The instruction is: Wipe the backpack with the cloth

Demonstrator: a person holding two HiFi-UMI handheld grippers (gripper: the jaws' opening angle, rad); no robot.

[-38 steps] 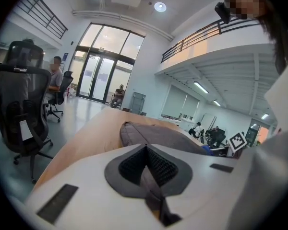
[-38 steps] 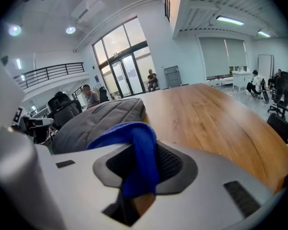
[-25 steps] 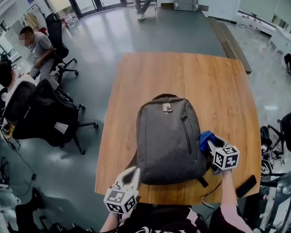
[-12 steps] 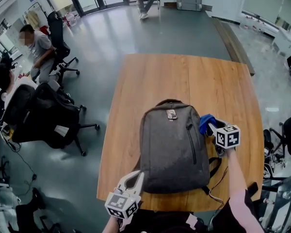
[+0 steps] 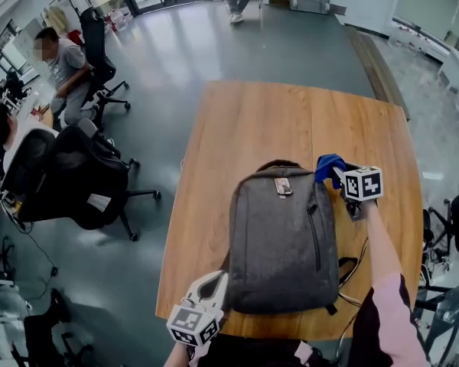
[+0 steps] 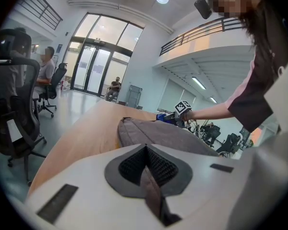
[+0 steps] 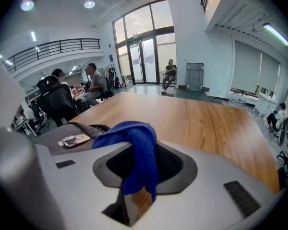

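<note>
Our right gripper [image 5: 338, 176] pinches the cloth [image 5: 328, 166] beside the backpack [image 5: 283, 243], whose tag [image 5: 283, 186] is unreadable. Our left gripper [image 5: 209, 285] is clenched empty at the table [image 5: 245, 128] near edge.

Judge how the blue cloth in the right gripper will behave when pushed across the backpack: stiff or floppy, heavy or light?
Probably floppy: the blue cloth droops over the shut right gripper. Likely light: one pinch carries the whole fold.

One backpack [image 5: 283, 243], one cloth [image 5: 328, 166], one table [image 5: 252, 128], two claws [image 5: 213, 278] [image 5: 341, 179].
</note>
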